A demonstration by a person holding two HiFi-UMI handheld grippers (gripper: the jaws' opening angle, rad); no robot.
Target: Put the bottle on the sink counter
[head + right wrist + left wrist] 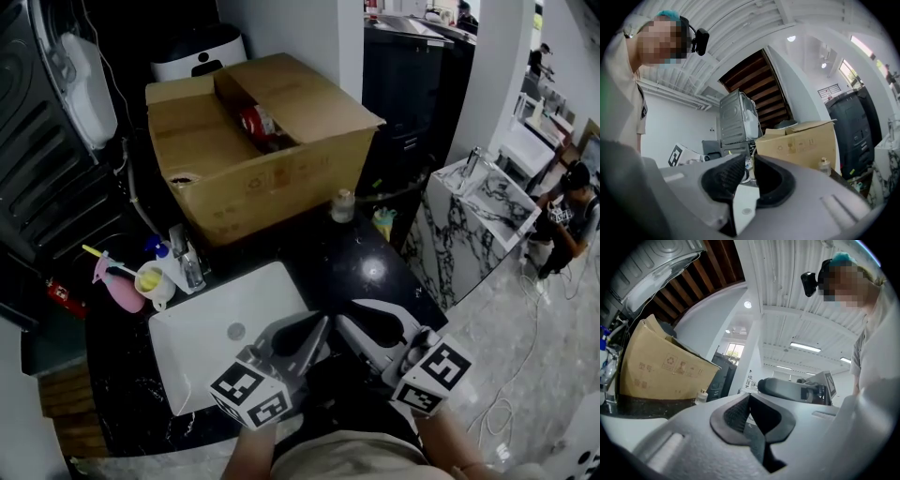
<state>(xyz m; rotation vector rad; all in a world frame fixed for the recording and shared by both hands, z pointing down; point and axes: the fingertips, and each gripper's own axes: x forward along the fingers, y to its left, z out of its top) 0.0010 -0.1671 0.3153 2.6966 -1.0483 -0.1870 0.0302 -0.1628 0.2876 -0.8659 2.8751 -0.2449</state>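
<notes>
A small clear bottle with a pale cap stands on the dark sink counter, right by the cardboard box. It also shows small in the left gripper view and in the right gripper view. Both grippers hover low over the counter's near edge, close to the person's body and well short of the bottle. My left gripper has its pads together and holds nothing. My right gripper shows a narrow gap between its tips, with nothing in it.
A white sink basin sits to the left of the grippers, with a tap, a cup and a pink bottle behind it. A big open cardboard box fills the back of the counter. A marble-patterned unit stands to the right.
</notes>
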